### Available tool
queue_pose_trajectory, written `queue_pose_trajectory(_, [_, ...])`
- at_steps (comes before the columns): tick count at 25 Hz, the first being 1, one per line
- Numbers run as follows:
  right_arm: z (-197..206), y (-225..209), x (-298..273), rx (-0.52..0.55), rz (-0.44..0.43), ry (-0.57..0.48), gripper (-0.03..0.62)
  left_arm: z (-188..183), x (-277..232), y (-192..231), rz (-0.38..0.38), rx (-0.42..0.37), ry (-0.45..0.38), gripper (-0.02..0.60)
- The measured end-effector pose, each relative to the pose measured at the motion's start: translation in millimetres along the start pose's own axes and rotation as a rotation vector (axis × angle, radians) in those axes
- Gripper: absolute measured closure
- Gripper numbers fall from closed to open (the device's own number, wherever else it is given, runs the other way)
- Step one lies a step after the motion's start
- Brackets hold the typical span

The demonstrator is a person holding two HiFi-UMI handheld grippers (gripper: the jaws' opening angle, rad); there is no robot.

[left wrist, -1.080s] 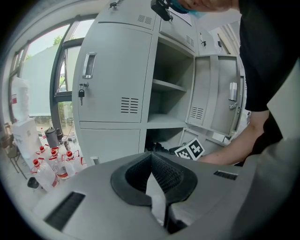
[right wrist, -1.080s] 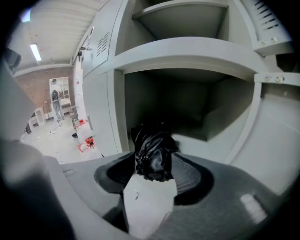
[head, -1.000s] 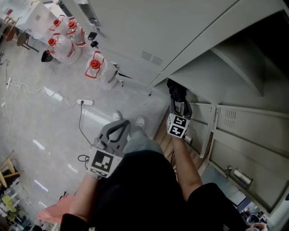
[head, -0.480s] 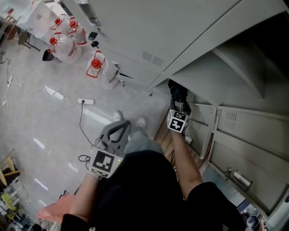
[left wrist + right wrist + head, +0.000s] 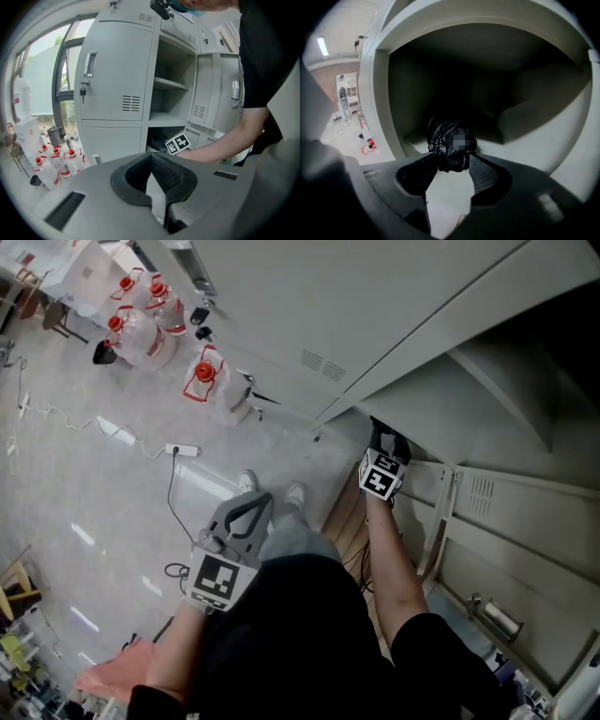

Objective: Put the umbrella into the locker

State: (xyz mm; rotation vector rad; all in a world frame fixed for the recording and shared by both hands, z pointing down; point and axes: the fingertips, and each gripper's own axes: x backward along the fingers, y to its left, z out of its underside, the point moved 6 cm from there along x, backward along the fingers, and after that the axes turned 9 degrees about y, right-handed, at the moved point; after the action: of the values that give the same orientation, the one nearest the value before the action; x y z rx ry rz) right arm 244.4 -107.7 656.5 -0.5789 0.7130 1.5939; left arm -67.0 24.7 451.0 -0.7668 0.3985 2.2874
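A folded black umbrella [image 5: 449, 140] sits inside the low, dark compartment of the grey locker [image 5: 525, 117]. Its near end lies between the tips of my right gripper [image 5: 452, 161], whose pads touch it on both sides while the jaws are closing. In the head view the right gripper [image 5: 388, 442] reaches into the locker [image 5: 441, 409] opening, and the umbrella is mostly hidden there. My left gripper [image 5: 249, 502] hangs by the person's leg, away from the locker. Its jaws are shut with nothing in them in the left gripper view [image 5: 151, 157].
The locker's open door [image 5: 487, 498] stands to the right of the arm. Several water jugs with red caps [image 5: 141, 329] stand on the floor at the upper left, beside a power strip [image 5: 181, 451] and its cable. The person's shoes [image 5: 246, 482] are near the locker base.
My right gripper has pushed forward and deeper into the locker compartment with the umbrella at its tips. The left gripper has stayed where it was.
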Motion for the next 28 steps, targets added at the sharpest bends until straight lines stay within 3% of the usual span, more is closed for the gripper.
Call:
queue_pose_trajectory(9, [-37, -11, -28, 0.06, 0.045, -0.025, 0.393, -1, -2, 3, -0.005, -0.004, 0.001, 0.571])
queue_pose_trajectory(18, [-36, -12, -41, 0.151, 0.066, 0.009, 0.393, -3, -3, 5, -0.01, 0.003, 0.008, 0.571])
queue_pose_trajectory(28, [-27, -9, -36, 0.131, 0.01, 0.023, 0.372, -5, -5, 5, -0.001, -0.006, 0.0, 0.571])
